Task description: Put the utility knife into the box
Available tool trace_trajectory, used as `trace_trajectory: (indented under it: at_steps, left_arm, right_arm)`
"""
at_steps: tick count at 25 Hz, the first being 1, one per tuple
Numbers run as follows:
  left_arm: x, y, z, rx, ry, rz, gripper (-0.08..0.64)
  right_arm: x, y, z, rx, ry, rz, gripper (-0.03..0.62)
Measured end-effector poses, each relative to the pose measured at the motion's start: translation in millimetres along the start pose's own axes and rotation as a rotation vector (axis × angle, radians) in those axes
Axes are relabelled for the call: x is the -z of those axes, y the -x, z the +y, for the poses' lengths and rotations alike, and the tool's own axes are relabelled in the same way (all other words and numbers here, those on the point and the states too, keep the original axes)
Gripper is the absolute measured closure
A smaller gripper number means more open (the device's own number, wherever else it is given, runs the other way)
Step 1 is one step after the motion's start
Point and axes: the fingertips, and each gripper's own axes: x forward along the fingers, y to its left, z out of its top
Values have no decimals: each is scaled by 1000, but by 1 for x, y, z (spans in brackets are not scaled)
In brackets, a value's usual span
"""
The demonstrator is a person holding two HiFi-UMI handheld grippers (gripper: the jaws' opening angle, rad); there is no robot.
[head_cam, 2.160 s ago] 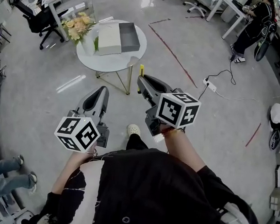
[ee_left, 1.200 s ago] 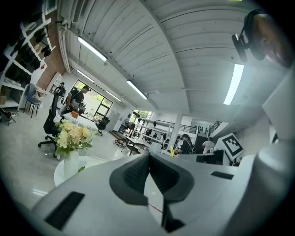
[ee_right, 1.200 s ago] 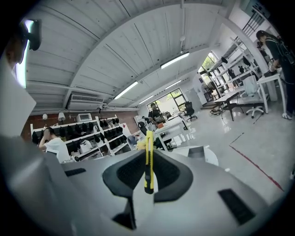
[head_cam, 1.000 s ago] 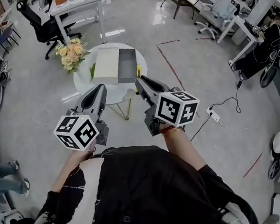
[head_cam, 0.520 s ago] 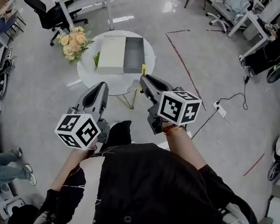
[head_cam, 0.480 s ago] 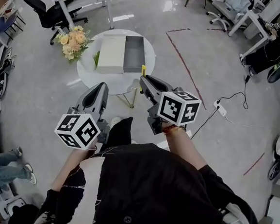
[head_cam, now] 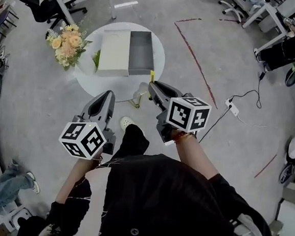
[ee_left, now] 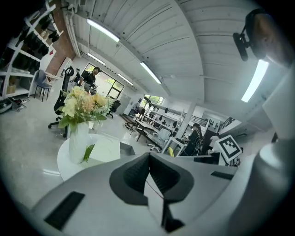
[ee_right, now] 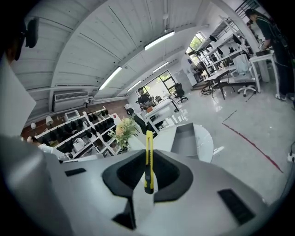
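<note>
A yellow utility knife (ee_right: 148,159) stands upright between the jaws of my right gripper (ee_right: 147,177), which is shut on it; its tip (head_cam: 152,74) pokes out past the gripper's nose in the head view. The open grey box (head_cam: 141,52) lies on a round white table (head_cam: 160,45), with its pale lid (head_cam: 115,52) beside it to the left. My right gripper (head_cam: 153,85) hovers just short of the table's near edge. My left gripper (head_cam: 107,97) is lower left of the table, shut with nothing between its jaws (ee_left: 148,177).
A vase of cream and yellow flowers (head_cam: 65,41) stands at the table's left edge. A power strip and cable (head_cam: 232,108) lie on the floor to the right. Office chairs, desks and a seated person (head_cam: 288,46) are farther off.
The table and box have come nearer in the head view as the person walked toward them. Both grippers keep the same pose, the knife still held.
</note>
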Motion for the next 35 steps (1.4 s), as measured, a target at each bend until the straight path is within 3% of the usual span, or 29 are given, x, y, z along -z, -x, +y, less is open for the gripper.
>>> trace_trajectory:
  at_steps: [10, 19, 24, 35]
  left_arm:
    - [9, -68, 50, 6, 6, 95, 549]
    - [34, -89, 81, 6, 54, 201, 549]
    - [39, -91, 100, -21, 82, 209, 549]
    - [50, -61, 123, -80, 142, 174, 549]
  right_arm:
    - [1, -66, -56, 76, -54, 89, 540]
    - [-1, -128, -108, 161, -67, 166, 540]
    - [0, -157, -122, 160, -75, 208, 540]
    - [5, -201, -125, 153, 19, 346, 540]
